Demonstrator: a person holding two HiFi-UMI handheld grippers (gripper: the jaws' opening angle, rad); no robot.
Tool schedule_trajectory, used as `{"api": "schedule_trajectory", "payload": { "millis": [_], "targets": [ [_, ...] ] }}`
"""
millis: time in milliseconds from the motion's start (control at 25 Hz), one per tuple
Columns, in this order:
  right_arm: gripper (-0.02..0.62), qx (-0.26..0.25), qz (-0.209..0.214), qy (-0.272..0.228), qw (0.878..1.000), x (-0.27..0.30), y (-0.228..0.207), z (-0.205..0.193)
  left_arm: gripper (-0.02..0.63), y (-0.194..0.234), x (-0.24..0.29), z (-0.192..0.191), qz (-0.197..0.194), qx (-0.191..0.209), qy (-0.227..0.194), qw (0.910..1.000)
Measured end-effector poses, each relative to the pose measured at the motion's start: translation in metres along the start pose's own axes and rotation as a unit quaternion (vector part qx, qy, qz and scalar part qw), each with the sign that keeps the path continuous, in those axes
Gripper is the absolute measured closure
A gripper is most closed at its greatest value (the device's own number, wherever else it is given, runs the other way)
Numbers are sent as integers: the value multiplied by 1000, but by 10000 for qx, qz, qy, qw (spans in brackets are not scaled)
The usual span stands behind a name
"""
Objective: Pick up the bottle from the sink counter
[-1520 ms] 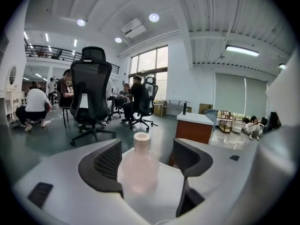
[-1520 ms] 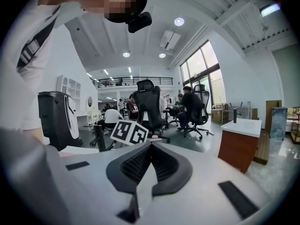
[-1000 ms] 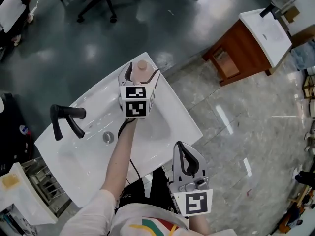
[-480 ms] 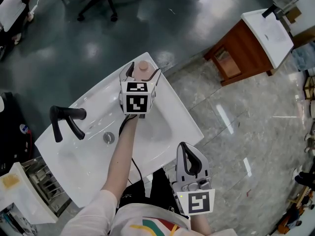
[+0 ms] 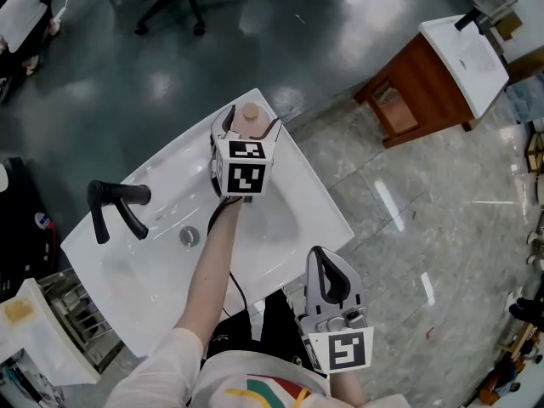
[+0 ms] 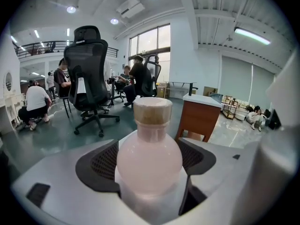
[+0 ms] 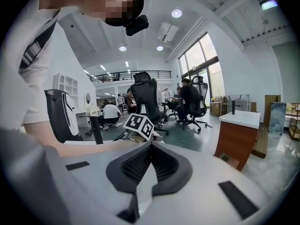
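Left to right: a black faucet (image 5: 115, 206) is standing beside the basin of the white sink desk (image 5: 311, 204). At the desk's far corner the left gripper (image 5: 248, 124) is pinching the pale pink bottle (image 6: 149, 156) (tan cap upward) between its two jaws; whether the bottle's base is touching the desk cannot be told. The right gripper (image 7: 149, 153) is hanging off the desk's near edge, jaws pressed together on nothing. A wooden cabinet (image 5: 416, 83) is standing well apart.
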State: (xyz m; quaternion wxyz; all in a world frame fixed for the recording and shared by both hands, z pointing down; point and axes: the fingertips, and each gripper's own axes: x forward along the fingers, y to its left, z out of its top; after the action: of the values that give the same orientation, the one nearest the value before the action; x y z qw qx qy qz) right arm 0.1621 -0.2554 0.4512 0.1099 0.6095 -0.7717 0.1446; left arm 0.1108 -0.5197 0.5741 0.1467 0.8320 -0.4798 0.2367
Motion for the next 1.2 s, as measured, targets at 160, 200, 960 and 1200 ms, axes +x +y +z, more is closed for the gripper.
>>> {"api": "schedule_trajectory", "payload": {
  "millis": [160,200,960,1200],
  "targets": [
    [584,3,-34,-24,10000,-1,-1,0,222,2,1,-1,107,2,4,9999],
    [584,8,-43,-17,10000,-2,-1,-1,222,2,1,-1,98,-5,15,10000],
    [584,-315,-103,-386,9987,-18,5,43,222,-20,-70,76,-283,56,-1039,9942],
    [584,-430,-261,-723,9961,-26,14,89,222,-18,-147,141,-228,191,-1694,9851]
  ]
}}
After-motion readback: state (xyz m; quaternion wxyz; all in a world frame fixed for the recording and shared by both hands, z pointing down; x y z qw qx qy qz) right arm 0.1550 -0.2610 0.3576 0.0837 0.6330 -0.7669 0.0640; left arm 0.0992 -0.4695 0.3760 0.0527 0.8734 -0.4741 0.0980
